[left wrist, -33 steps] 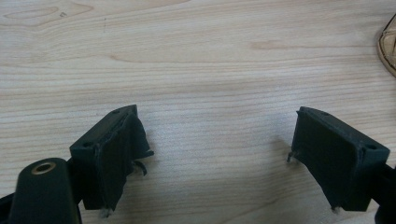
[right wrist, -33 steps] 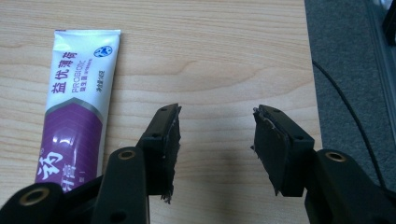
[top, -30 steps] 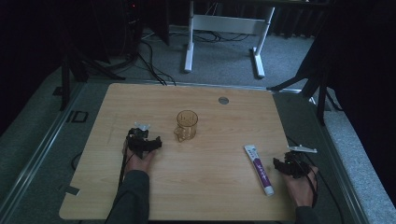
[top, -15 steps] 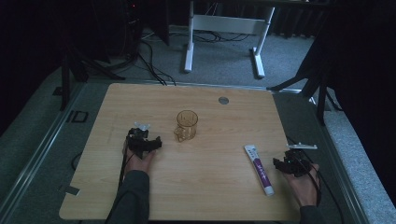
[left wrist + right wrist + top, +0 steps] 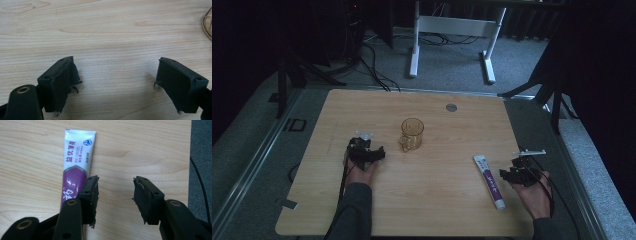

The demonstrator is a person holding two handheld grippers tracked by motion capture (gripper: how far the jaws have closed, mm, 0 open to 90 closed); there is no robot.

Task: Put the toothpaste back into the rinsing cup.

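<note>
You sit in a dark lab: a wooden table (image 5: pixel 362 210), tripod legs (image 5: pixel 292 75), floor cables (image 5: pixel 372 60), grey carpet (image 5: pixel 452 70).

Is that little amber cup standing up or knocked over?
Upright. In the high view the cup shows its round open rim facing up, with its base on the table.

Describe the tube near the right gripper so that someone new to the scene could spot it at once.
On the wooden table, look toward the near right corner, beside the right gripper. The toothpaste tube lies flat there, white and purple with printed lettering, unlike the amber cup standing mid-table.
</note>
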